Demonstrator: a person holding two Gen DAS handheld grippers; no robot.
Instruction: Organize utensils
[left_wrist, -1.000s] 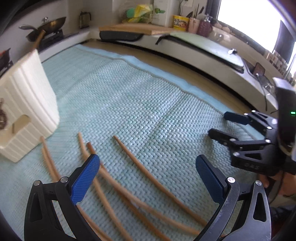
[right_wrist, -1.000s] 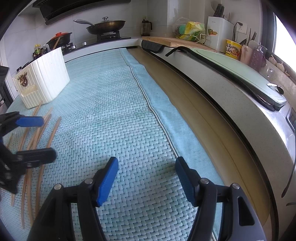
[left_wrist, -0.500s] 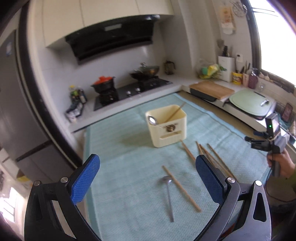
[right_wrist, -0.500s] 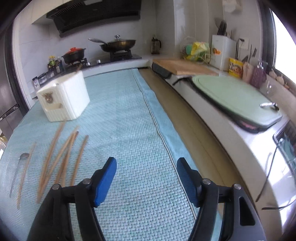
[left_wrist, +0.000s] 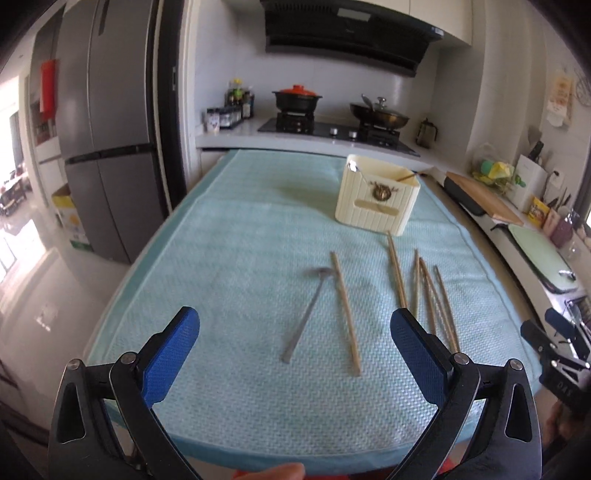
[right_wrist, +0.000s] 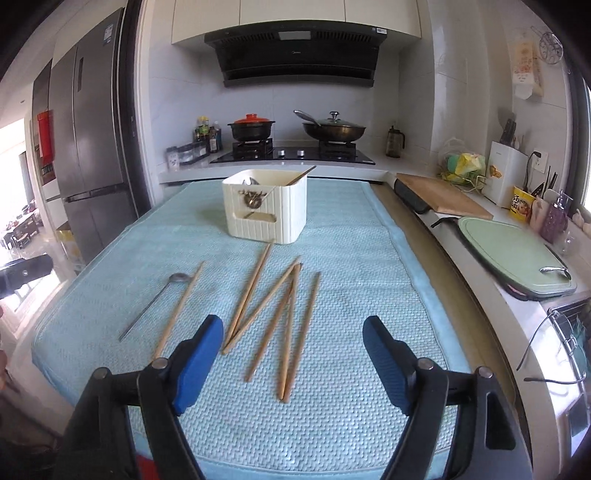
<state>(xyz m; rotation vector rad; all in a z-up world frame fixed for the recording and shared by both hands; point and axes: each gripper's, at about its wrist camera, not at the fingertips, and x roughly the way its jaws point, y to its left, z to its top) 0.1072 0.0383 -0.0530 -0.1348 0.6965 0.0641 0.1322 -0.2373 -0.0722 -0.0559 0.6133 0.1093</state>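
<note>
The right gripper (right_wrist: 293, 358) has just been opening, with its blue fingers (right_wrist: 199, 363) apart and nothing between them. The left gripper (left_wrist: 295, 354) is also spread empty. Beyond them, chopsticks (right_wrist: 275, 314) and a spoon (right_wrist: 155, 299) are scattered on the bench mat (right_wrist: 351, 258); farther back stands the cream holder (right_wrist: 266, 210).

A light blue mat (right_wrist: 369, 236) covers the table. Beyond its far edge a hob (right_wrist: 291, 155) carries 2 pans: a black pot (right_wrist: 251, 129) with an orange lid on the left and a lidded wok (right_wrist: 334, 131) on the right. Bottles (right_wrist: 207, 138) stand left of the hob, a dark jar (right_wrist: 394, 142) to its right. A hood (right_wrist: 295, 55) hangs above. A grey fridge (left_wrist: 107, 147) stands far left. On the right counter lie a wooden board (right_wrist: 443, 195) and a green board (right_wrist: 513, 251).
</note>
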